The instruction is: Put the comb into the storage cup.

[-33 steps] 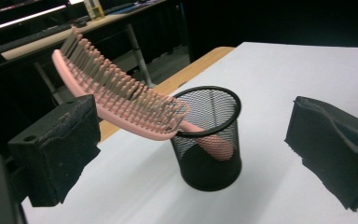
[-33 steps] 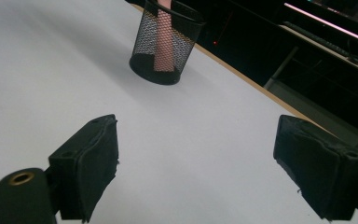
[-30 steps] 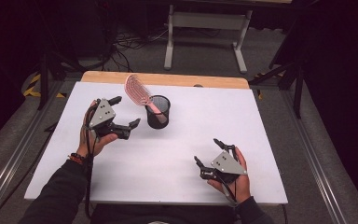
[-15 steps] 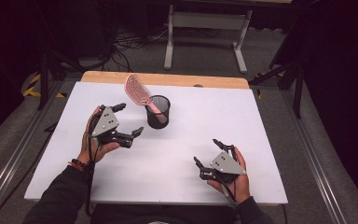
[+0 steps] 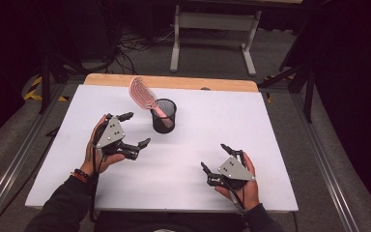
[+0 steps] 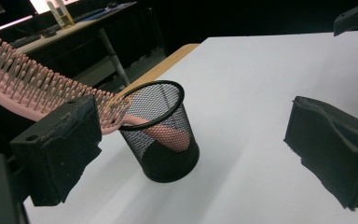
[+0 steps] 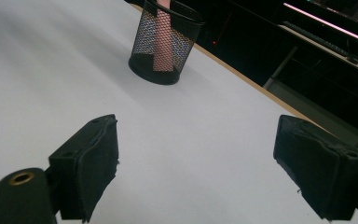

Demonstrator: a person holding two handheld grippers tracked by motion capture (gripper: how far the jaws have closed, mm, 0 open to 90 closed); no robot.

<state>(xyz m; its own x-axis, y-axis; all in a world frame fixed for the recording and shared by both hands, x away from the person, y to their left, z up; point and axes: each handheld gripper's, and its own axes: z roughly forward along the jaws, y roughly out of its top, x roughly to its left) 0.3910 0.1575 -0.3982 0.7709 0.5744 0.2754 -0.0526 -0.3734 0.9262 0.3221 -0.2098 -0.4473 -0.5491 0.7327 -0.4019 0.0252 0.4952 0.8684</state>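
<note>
On the white table (image 5: 183, 188), a pink hairbrush (image 5: 142, 94) stands handle-down in a black mesh cup (image 5: 164, 116), its bristled head leaning over the rim toward ten o'clock. I read that lean as plain balance: the head is heavier and longer than the cup is deep, so it rests on the rim.

My left gripper (image 5: 134, 130) hovers just beside the cup, at about eight o'clock from it, jaws spread wide and holding nothing. In the left gripper view the cup (image 6: 161, 133) and the brush's bristles (image 6: 51, 91) sit framed between the two pads (image 6: 58, 149), with neither pad touching anything. I judge this gripper is placed to either take the brush or steady the cup.

My right gripper (image 5: 217, 162) rests low near the table's front edge, at roughly four o'clock from the cup and well apart from it, also gaping and empty. The right gripper view looks across bare tabletop to the cup (image 7: 164, 42) at twelve o'clock, the pink handle (image 7: 163, 44) showing through the mesh. I take it as parked out of the way.
</note>
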